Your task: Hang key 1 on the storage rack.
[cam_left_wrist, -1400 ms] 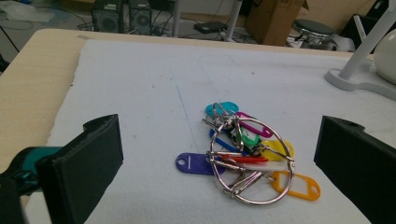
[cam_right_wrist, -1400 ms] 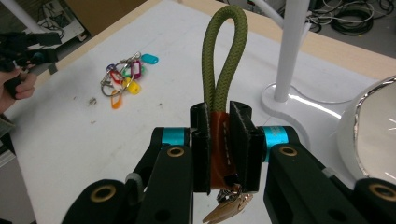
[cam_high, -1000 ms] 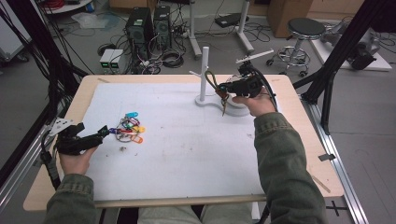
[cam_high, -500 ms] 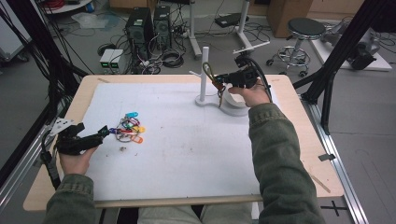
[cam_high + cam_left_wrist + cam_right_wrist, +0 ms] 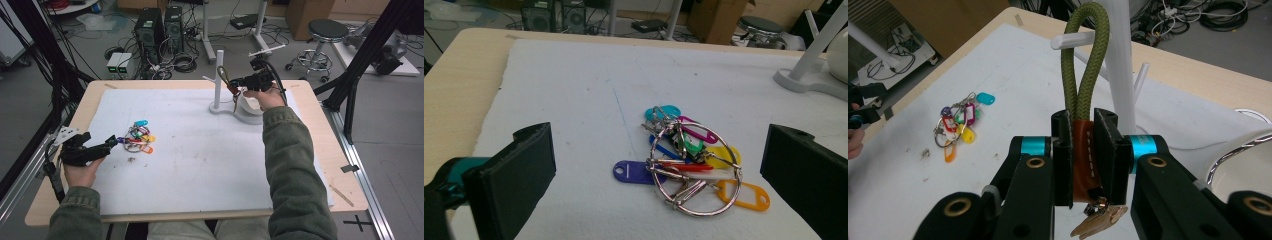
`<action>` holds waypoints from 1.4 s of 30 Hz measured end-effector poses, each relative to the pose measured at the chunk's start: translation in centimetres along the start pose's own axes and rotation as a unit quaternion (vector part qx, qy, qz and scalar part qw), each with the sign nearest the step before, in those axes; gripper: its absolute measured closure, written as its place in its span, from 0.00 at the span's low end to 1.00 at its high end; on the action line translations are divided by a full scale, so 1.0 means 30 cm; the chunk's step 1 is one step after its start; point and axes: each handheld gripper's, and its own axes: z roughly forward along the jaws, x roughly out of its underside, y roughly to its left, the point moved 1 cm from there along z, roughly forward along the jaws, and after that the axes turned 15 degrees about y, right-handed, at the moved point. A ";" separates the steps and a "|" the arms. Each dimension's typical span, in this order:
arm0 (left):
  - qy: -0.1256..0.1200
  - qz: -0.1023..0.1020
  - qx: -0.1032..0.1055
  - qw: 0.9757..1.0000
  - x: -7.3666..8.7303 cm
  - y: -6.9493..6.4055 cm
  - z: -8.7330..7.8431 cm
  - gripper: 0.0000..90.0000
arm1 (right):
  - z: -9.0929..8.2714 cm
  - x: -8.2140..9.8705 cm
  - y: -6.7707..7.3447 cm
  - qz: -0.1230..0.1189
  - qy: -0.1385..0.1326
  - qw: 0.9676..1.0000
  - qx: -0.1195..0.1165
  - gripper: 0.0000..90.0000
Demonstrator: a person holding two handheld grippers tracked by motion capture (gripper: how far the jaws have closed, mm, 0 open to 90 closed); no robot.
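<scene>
Rope-loop keychain (image 5: 1083, 80): olive-green cord loop, brown stitched leather collar, tan wooden tag hanging below. Upright, loop at 12 o'clock, just beside the white peg stand's (image 5: 218, 82) side peg. Bunch of keyrings (image 5: 689, 160) with coloured plastic tags: flat on the white mat, at 8 o'clock from the stand.

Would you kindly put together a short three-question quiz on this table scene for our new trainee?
1. True or false: the right gripper is shut on the keychain with the green rope loop.
2. Which lies between the open jaws of the left gripper? A) a mug B) the bunch of coloured key tags C) a spoon
3. Fill in: the green loop is held up beside the white ____, near one of its pegs.

Key: 1 true; 2 B; 3 stand.
</scene>
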 end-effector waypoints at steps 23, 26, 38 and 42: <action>0.002 0.002 0.000 1.000 0.001 0.001 0.004 0.02 | 0.086 -0.004 -0.031 0.030 0.041 0.998 0.033 0.29; 0.002 0.003 0.001 1.000 0.000 0.000 0.004 0.02 | 0.062 0.008 -0.034 0.040 0.044 0.997 0.043 0.13; -0.001 0.001 -0.001 1.000 0.000 -0.003 0.002 0.02 | -0.013 0.106 -0.028 0.033 0.046 0.996 0.064 0.01; 0.001 0.003 -0.001 1.000 0.000 -0.003 0.003 0.02 | -0.038 0.155 -0.021 0.028 0.039 0.996 0.075 0.01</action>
